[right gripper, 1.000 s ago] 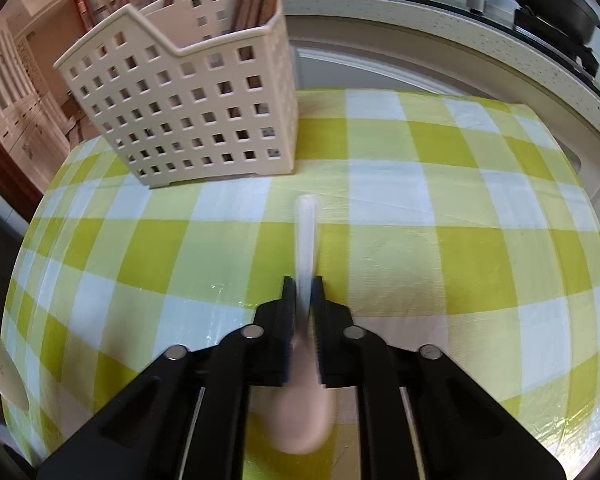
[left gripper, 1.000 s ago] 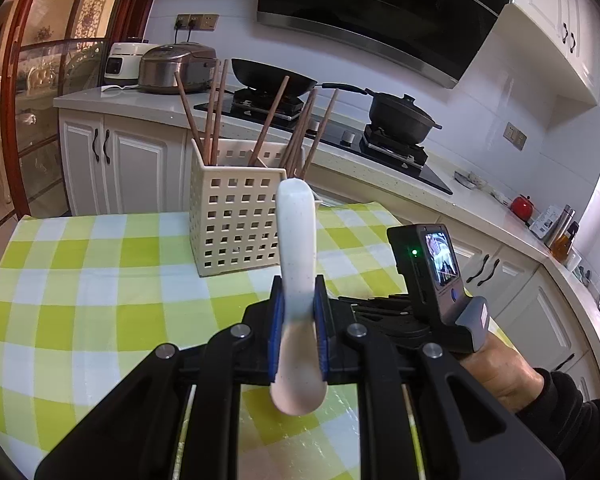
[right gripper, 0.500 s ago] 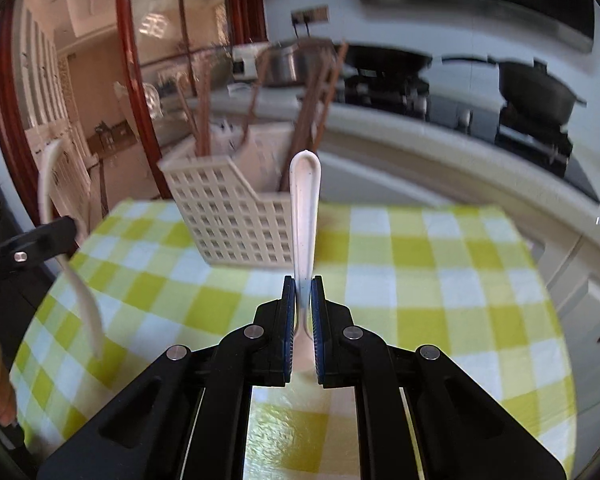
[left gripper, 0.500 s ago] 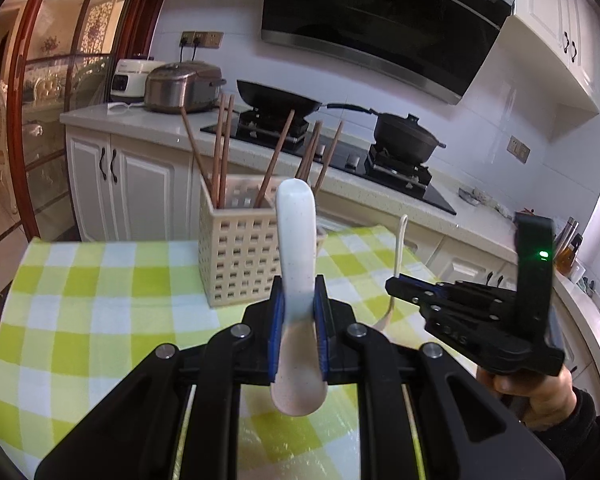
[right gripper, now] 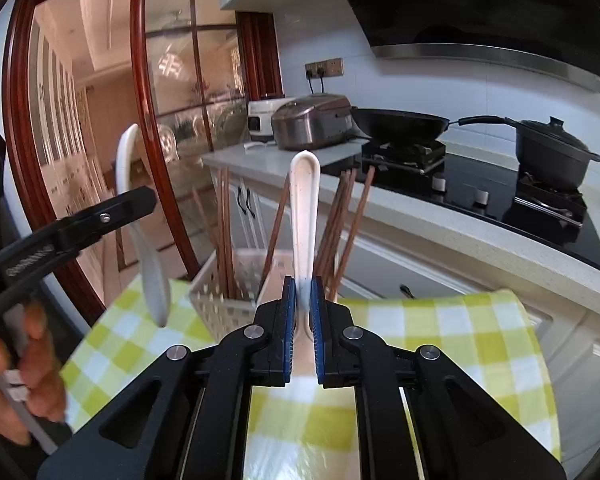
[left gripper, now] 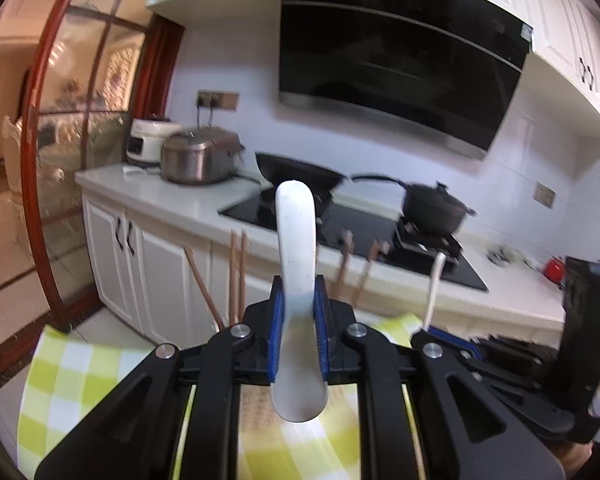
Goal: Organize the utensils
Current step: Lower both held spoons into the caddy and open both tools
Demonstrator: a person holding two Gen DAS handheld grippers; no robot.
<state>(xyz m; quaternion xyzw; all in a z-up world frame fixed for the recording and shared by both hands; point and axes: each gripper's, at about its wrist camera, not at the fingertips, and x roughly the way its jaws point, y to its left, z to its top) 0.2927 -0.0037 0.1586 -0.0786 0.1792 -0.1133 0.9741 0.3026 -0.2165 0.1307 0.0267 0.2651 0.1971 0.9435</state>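
My left gripper (left gripper: 298,320) is shut on a white ceramic spoon (left gripper: 296,240), handle pointing up and forward, held above the table. My right gripper (right gripper: 302,312) is shut on a second white spoon (right gripper: 305,208), its handle upright in front of the white perforated utensil basket (right gripper: 224,300). The basket holds several brown chopsticks (right gripper: 342,220). In the left wrist view only the chopstick tips (left gripper: 236,276) show above my gripper; the basket is hidden. The left gripper with its spoon (right gripper: 144,240) appears at the left of the right wrist view; the right gripper (left gripper: 424,336) shows at the left view's lower right.
The table carries a yellow-green checked cloth (right gripper: 452,320). Behind it runs a white kitchen counter (right gripper: 440,220) with a rice cooker (right gripper: 312,122), a wok (right gripper: 396,122) and a black pot (right gripper: 552,156) on the hob. A red-framed glass door (right gripper: 168,120) stands at the left.
Both grippers have lifted and tilted upward with their spoons; the table and basket have dropped low in both views. The right gripper now sits closer behind the basket.
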